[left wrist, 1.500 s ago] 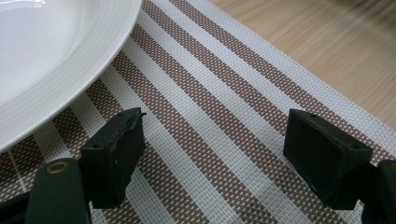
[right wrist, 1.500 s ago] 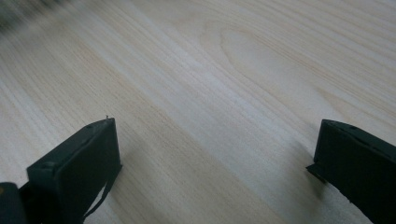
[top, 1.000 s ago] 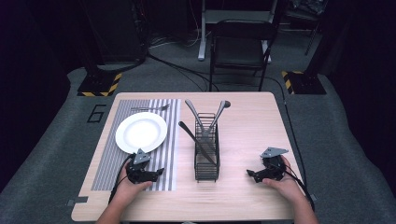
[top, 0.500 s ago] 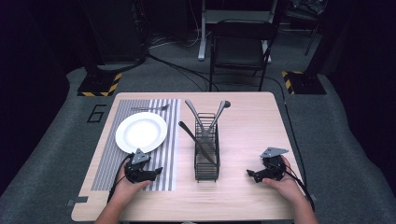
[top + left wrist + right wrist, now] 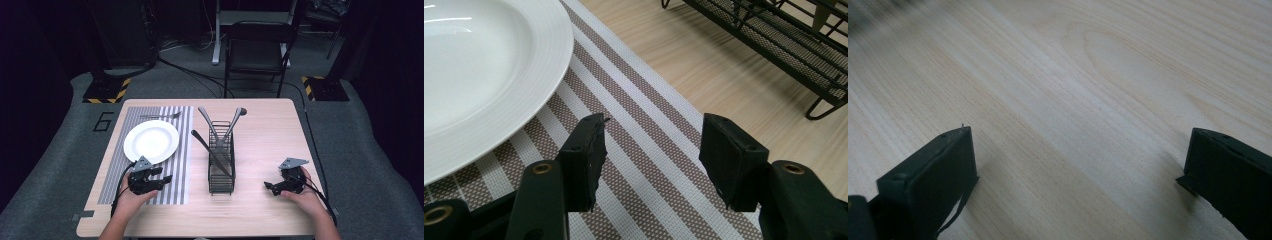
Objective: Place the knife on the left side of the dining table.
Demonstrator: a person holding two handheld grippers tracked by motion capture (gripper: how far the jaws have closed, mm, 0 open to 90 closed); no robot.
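Note:
A white plate (image 5: 151, 141) lies on a striped placemat (image 5: 175, 165) at the table's left. In the middle stands a black wire rack (image 5: 221, 165) that holds a few grey utensils (image 5: 220, 129). My left gripper (image 5: 166, 179) rests on the mat just in front of the plate, open and empty. In the left gripper view the plate (image 5: 479, 65) is at upper left and the rack (image 5: 774, 40) at upper right, with my left gripper (image 5: 651, 150) over the stripes. My right gripper (image 5: 269, 187) sits open on the bare wood right of the rack; the right gripper view has my right gripper (image 5: 1078, 170) over plain tabletop.
A fork (image 5: 160, 116) lies on the mat beyond the plate. A black chair (image 5: 256, 50) stands past the table's far edge. Bare wooden table (image 5: 270, 135) stretches to the right of the rack. Cables trail from both grippers toward the person's hands.

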